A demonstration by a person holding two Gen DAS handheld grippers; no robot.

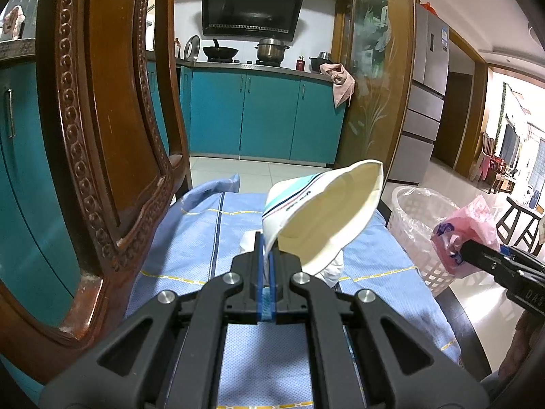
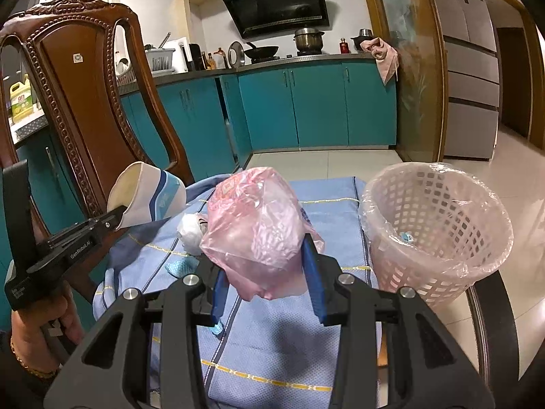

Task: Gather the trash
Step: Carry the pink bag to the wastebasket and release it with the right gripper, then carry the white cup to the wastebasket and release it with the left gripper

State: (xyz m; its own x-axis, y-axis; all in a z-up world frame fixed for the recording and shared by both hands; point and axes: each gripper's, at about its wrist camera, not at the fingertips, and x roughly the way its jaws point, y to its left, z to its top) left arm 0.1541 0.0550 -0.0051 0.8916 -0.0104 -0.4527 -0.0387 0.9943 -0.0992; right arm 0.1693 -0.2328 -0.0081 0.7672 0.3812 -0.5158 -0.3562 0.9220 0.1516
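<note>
Paper cup [image 1: 323, 214]: held above the blue cloth [image 1: 204, 238], left of the basket [image 2: 439, 235]; it lies tilted, its long axis running from the pinched rim up and away, with the mouth opening toward the right in the left wrist view.
Left gripper [image 1: 267, 255]: jaws closed narrow on the cup's wall, the thin paper edge pinched between the blue pads.
Pink plastic bag [image 2: 259, 225]: crumpled and puffed, held above the cloth just left of the basket; no clear long axis, its bulk bulging up and forward beyond the jaws.
Right gripper [image 2: 265, 272]: jaws partly apart, pressing on both sides of the bag.
Basket: white lattice bin lined with clear film, upright, mouth open upward; it stands at the far right corner of the cloth; a small blue and white scrap lies inside.
White crumpled wad [image 2: 190, 230]: lies on the cloth, left of the basket and beyond the bag.
Edges: the carved wooden chair back [image 2: 78, 102] rises close on the far side from the basket, near the cup; the space above the basket's mouth is open.
Surface: dark table [image 2: 490, 323] covered by the blue cloth with yellow stripes, rumpled toward the chair.
Room: kitchen with teal cabinets [image 2: 306, 109], a range hood, pots on the stove, pale tiled floor behind the basket.
</note>
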